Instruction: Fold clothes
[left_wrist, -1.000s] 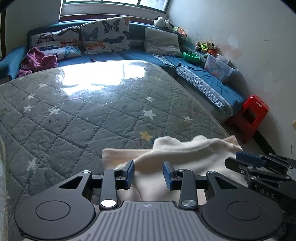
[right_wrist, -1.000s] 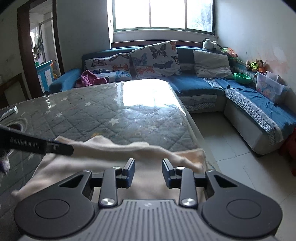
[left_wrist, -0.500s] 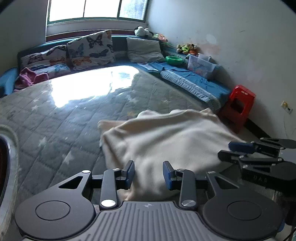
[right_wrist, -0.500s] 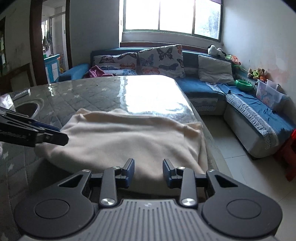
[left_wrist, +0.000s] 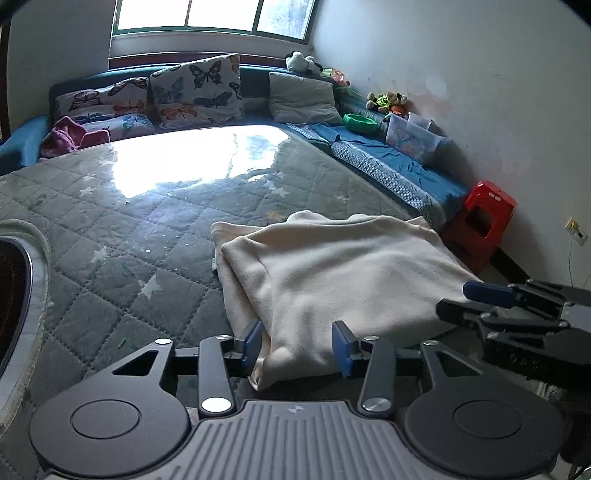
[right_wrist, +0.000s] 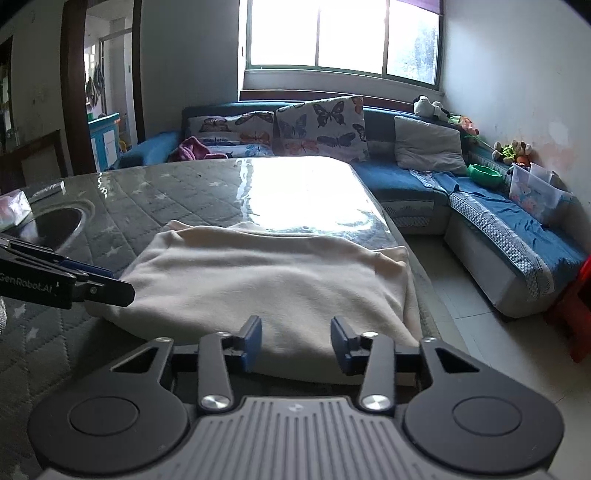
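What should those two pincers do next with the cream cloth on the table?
Probably close both on its near edge, then lift to fold again. The cream cloth lies folded once on the table. The left gripper and right gripper are both open, with that edge between their fingers.

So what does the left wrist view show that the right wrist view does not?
Only the left wrist view shows the lower layer of the cream garment sticking out at its left edge. Only the right wrist view shows the doorway and the small flat object near the table's left edge. Both show the folded garment on the quilted table, the sofa, and both hand-held grippers open.
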